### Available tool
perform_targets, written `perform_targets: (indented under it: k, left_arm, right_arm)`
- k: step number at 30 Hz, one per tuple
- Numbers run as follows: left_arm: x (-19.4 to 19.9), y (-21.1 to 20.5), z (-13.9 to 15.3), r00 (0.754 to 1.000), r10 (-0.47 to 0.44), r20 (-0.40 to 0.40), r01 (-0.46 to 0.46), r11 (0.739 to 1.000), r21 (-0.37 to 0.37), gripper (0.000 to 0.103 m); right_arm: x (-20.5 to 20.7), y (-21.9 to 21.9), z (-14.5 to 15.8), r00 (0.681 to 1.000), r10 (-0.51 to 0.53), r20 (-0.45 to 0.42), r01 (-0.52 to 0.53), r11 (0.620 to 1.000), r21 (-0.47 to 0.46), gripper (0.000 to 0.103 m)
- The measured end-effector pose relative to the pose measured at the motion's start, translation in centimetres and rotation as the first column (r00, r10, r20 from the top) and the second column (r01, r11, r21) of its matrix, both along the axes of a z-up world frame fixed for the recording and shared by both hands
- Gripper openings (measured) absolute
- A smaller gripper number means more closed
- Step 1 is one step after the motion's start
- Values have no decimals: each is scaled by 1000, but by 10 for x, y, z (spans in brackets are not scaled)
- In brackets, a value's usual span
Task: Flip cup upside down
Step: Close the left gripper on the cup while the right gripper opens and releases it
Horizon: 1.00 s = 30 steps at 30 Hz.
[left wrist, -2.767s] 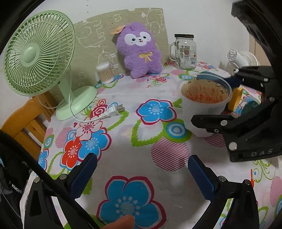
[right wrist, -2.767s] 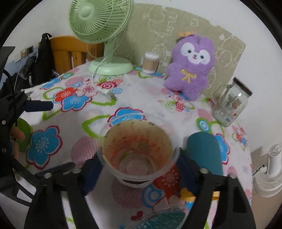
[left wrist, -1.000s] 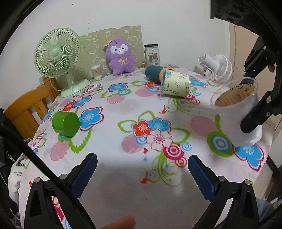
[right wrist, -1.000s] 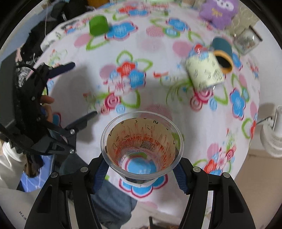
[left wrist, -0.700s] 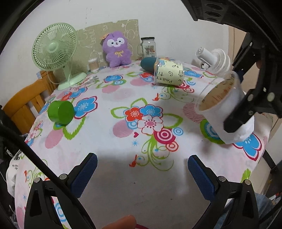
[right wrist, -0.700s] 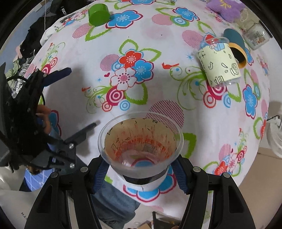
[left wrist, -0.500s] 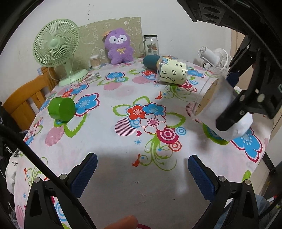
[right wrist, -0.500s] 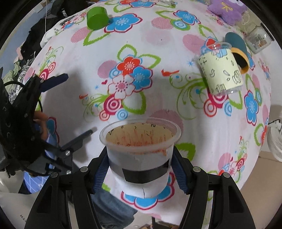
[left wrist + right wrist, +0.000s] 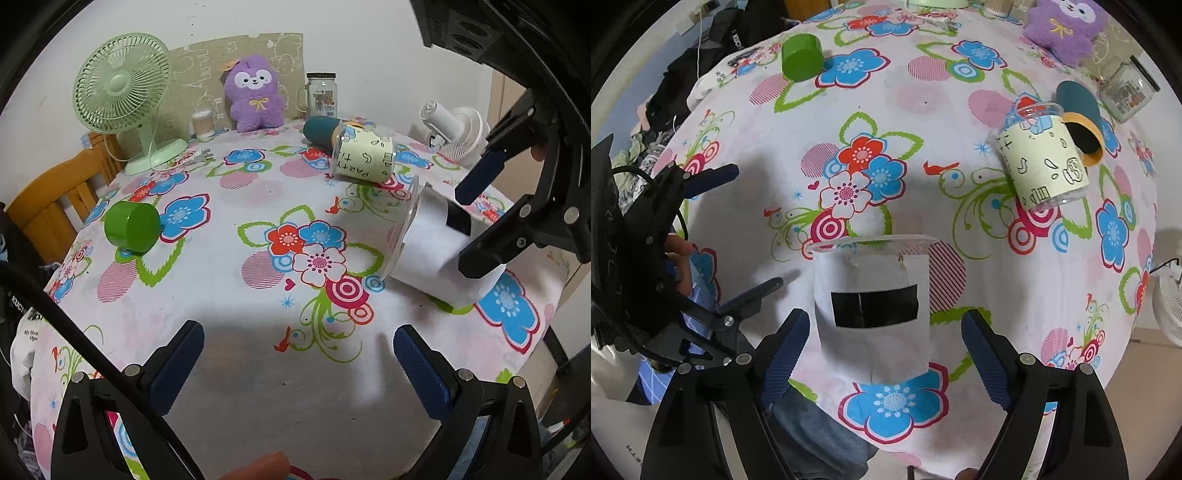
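Observation:
The clear plastic cup point(image 9: 871, 295), wrapped in white paper with a black tape strip, lies on its side just over the flowered tablecloth point(image 9: 221, 295). Its rim points away from my right gripper point(image 9: 882, 332). That gripper is open, its blue pads point(image 9: 786, 343) standing off both sides of the cup with a gap showing. In the left wrist view the same cup point(image 9: 428, 254) sits at the right with the right gripper point(image 9: 474, 221) around its base end. My left gripper point(image 9: 299, 354) is open and empty over the near table edge.
A green cup point(image 9: 131, 227) lies on its side at left. A yellow-labelled clear cup point(image 9: 364, 157) and a teal tumbler point(image 9: 319, 129) lie further back. At the back stand a green fan point(image 9: 122, 98), purple plush point(image 9: 255, 98), jar point(image 9: 321, 94) and white fan point(image 9: 454, 133).
The cup went from mouth-up in the right gripper to lying on its side, lower over the cloth. The right gripper's fingers have spread off its sides. The left gripper stayed open.

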<state>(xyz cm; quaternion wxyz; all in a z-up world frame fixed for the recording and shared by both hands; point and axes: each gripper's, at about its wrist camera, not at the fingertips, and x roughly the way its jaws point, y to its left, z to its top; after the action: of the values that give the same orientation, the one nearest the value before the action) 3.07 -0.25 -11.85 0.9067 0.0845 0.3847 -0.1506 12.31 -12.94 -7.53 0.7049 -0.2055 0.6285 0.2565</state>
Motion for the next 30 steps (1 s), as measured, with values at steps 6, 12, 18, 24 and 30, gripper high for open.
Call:
perform_targets:
  k: [6,12,18,24,30]
  left_arm:
    - [-5,-1,11,1000,29,-11,-29,999,-18,103]
    - [-12,-6,29,996,79,-39,-80,996,-44,103]
    - [-14,-24,47,985,142,-96,-151,985,-89,103]
    - [-7,-47,57,966,204,-157,-228,962,-152,103]
    - [5,-73,55,947,252,-200,-289,940,-179,103]
  right_arm:
    - [-9,-15,15,1000,1,8,-2,999,41,86]
    - [-24,-27,31,1000,-2,28,-2,994,111,86]
    - [-29,-59,41,999,-17,51,7,982,191,86]
    - [-35,-115,39,996,-44,78,23,967,252,88]
    - [-42,-157,12,996,-79,53,59,950,306,89]
